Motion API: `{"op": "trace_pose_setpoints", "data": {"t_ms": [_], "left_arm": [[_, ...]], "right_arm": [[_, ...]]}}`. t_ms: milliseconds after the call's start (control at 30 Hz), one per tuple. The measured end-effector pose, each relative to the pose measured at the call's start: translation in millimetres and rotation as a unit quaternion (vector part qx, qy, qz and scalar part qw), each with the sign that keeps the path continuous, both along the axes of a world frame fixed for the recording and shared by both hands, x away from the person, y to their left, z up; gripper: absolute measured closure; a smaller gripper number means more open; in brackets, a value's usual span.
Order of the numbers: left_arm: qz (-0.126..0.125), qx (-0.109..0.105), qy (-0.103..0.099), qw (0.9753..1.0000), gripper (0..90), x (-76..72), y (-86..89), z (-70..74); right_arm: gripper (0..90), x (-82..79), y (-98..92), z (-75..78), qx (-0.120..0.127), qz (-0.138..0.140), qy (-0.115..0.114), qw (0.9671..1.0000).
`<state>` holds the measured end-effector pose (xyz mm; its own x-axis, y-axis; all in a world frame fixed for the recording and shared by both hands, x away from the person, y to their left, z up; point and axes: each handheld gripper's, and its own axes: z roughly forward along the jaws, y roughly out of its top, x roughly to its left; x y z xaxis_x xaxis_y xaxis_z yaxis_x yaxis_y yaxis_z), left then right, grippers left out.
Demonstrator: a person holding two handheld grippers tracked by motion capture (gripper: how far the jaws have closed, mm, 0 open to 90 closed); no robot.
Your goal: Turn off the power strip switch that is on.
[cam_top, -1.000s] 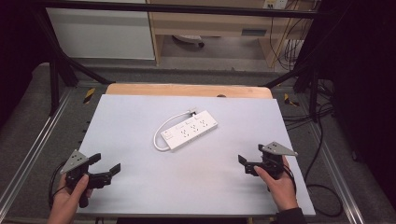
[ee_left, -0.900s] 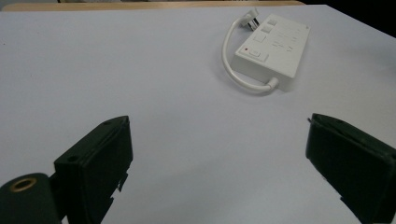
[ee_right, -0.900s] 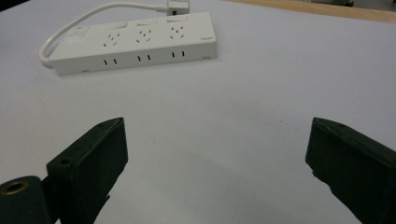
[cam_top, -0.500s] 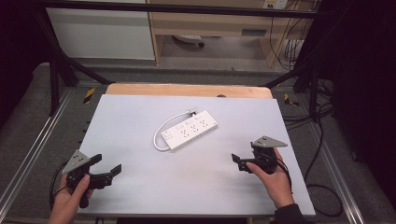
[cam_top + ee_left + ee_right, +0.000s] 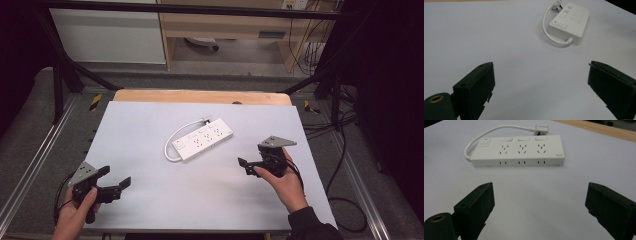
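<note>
At the near left corner of the pale grey tabletop (image 5: 150, 130), the left claw (image 5: 116, 181) was held in the person's left hand (image 5: 75, 212), its two black jaws spread wide with nothing between them and pointing toward the middle of the surface. From the left gripper view, those jaws stood well apart over bare surface, with the white power strip (image 5: 569, 21) lying farther off toward the upper right. Around the middle of the tabletop, that power strip (image 5: 204, 141) lay flat and at a slant, its white cord (image 5: 172, 141) looping out from its left end and curving back along the far side to a plug (image 5: 205, 120) resting just beside the strip. From the right gripper view, the strip (image 5: 519, 151) showed a switch with a red mark at one end and three socket groups along its top. Toward the right, the right claw (image 5: 248, 164) was held in the person's right hand (image 5: 282, 180), just above the surface, near the strip but apart from it, jaws likewise spread wide and empty, aimed at the strip's long side.
</note>
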<state>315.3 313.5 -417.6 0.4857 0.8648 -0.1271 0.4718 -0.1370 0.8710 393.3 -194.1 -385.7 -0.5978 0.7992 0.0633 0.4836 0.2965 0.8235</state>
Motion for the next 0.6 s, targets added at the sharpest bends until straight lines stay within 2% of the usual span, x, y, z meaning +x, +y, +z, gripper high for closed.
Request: {"op": "trace_pose_setpoints", "data": {"t_ms": [133,333,433,467,600], "left_arm": [[0.0,0.002,0.002,1.0,7.4,0.3,0.2,-0.7],[-0.004,0.001,0.004,1.0,7.4,0.3,0.0,-0.9],[-0.006,0.003,0.005,1.0,7.4,0.4,-0.4,-0.9],[-0.006,0.003,0.006,1.0,7.4,0.3,-0.3,-1.0],[-0.003,0.0,0.006,1.0,7.4,0.6,-0.4,-1.1]], "right_arm": [[10.1,5.9,8.9,10.7,0.0,0.011,-0.008,0.9999],[11.0,11.2,14.7,16.0,-0.001,0.01,-0.007,0.9999],[14.3,13.2,17.4,18.5,-0.001,0.015,-0.008,0.9999],[19.1,14.1,19.3,20.4,0.0,0.017,-0.011,0.9998],[25.9,16.4,21.9,23.8,0.0,0.02,-0.019,0.9996]]}}
